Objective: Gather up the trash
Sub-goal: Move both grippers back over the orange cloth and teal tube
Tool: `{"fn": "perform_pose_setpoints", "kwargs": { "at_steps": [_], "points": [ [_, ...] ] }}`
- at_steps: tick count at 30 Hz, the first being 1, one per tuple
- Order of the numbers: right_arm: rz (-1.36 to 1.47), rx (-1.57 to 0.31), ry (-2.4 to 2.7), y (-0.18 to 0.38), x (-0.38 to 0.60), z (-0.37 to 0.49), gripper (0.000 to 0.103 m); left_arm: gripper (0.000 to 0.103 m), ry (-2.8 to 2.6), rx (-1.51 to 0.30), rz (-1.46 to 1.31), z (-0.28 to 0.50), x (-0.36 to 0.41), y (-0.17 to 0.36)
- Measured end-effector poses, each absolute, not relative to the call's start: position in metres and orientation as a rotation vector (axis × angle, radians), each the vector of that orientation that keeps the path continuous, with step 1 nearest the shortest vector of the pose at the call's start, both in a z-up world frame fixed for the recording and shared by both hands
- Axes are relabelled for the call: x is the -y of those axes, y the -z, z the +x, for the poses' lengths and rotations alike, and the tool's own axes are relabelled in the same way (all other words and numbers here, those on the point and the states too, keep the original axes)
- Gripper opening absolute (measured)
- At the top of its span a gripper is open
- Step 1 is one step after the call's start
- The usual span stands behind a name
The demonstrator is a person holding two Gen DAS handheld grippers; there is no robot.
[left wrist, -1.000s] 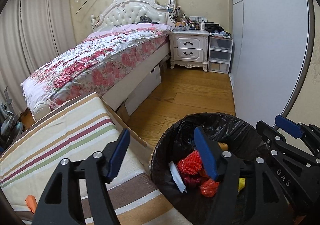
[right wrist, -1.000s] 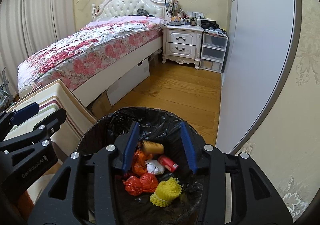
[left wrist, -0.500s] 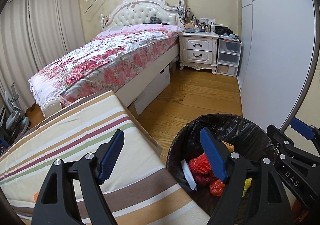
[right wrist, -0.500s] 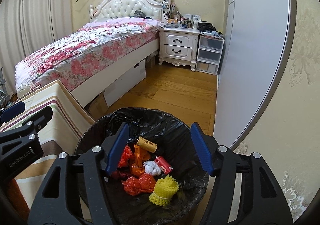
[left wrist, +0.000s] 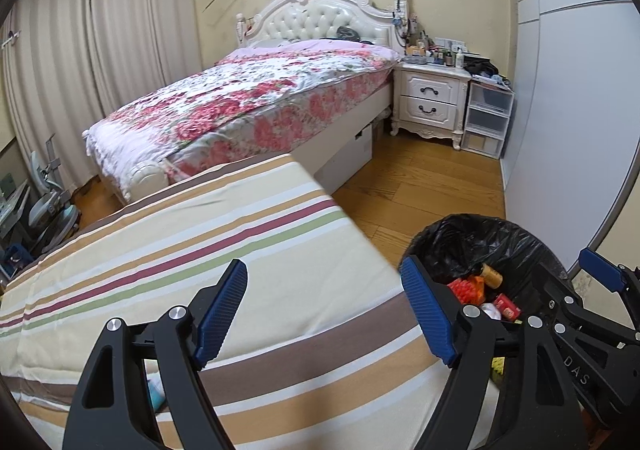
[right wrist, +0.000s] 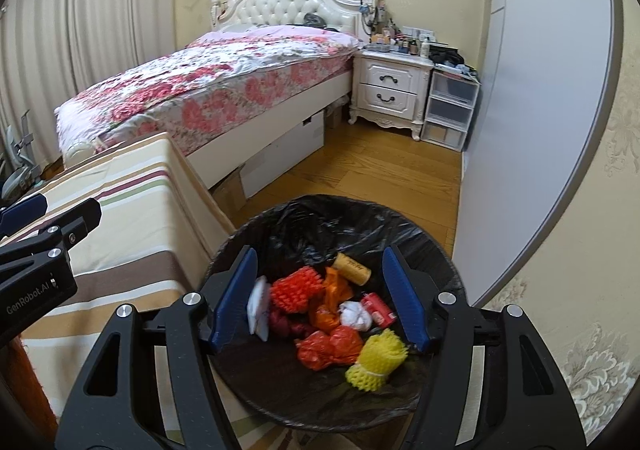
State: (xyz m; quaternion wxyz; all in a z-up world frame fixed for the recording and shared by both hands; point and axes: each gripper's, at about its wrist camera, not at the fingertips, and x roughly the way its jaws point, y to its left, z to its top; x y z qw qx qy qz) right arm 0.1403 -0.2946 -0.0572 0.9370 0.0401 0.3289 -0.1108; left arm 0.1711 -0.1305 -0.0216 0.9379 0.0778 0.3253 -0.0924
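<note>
A black-lined trash bin (right wrist: 400,218) stands on the floor beside the striped table (right wrist: 120,218). It holds several pieces of trash: a yellow foam net (right wrist: 376,362), red and orange wrappers (right wrist: 328,346), a red foam net (right wrist: 294,290), a cork-coloured roll (right wrist: 352,268). My right gripper (right wrist: 324,304) is open and empty above the bin. My left gripper (left wrist: 332,314) is open and empty over the striped table (left wrist: 200,234), with the bin (left wrist: 472,242) at its right. A small blue-white item (left wrist: 156,394) lies on the table behind the left finger.
A bed with a floral cover (left wrist: 248,102) stands behind the table. A white nightstand (left wrist: 432,98) and plastic drawers (left wrist: 486,114) stand at the far wall. A grey wardrobe door (right wrist: 532,110) runs along the right. Wooden floor (right wrist: 380,174) lies between the bed and the wardrobe.
My left gripper has moved left, from over the bin to over the striped table. My right gripper has opened wider and stays over the bin.
</note>
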Motion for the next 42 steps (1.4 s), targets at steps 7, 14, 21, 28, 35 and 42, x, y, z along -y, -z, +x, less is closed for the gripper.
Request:
{"fn": "perform_pose_setpoints", "kwargs": {
  "at_steps": [7,14,21,28,35,42],
  "points": [
    [0.053,-0.682,0.139,0.056,0.255,0.141,0.064,0.077,0.12,-0.685,0.128,0.159,0.088,0.023],
    [0.025,-0.697,0.042,0.054,0.211,0.141,0.064,0.077,0.023,-0.692,0.102,0.141,0.036,0.027],
    [-0.02,-0.709,-0.051,0.052,0.164,0.14,0.064,0.077,-0.078,-0.727,0.045,0.126,-0.024,0.036],
    [-0.054,-0.734,-0.14,0.054,0.12,0.144,0.064,0.077,-0.166,-0.755,0.001,0.115,-0.072,0.045],
    [-0.085,-0.76,-0.204,0.059,0.081,0.152,0.064,0.077,-0.226,-0.773,-0.042,0.101,-0.108,0.053],
    [-0.099,-0.769,-0.197,0.059,0.064,0.179,0.064,0.077,-0.228,-0.784,-0.068,0.094,-0.119,0.057]
  ]
}}
